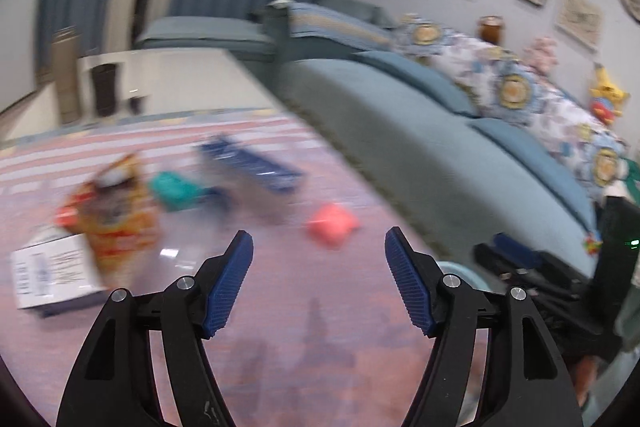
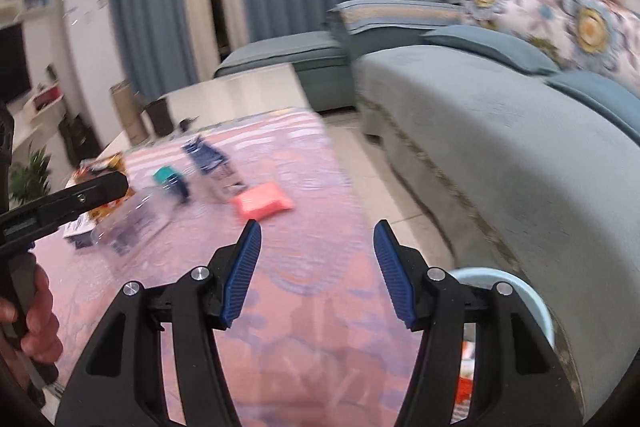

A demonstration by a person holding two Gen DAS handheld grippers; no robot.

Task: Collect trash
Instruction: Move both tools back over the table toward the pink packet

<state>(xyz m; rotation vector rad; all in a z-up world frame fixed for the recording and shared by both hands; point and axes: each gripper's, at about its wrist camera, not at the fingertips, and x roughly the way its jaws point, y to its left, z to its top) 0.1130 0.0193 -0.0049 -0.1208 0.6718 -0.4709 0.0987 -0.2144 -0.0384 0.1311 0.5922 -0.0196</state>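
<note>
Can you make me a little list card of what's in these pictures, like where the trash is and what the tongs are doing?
Place: living room, table with a pink patterned cloth beside a blue sofa
Trash on table: pink packet, teal packet, dark blue wrapper, orange snack bag, white box, clear plastic bottle
Bin: light blue bucket by the sofa
Left tongs: open, empty
Right tongs: open, empty
Sharpness: blurry
</note>
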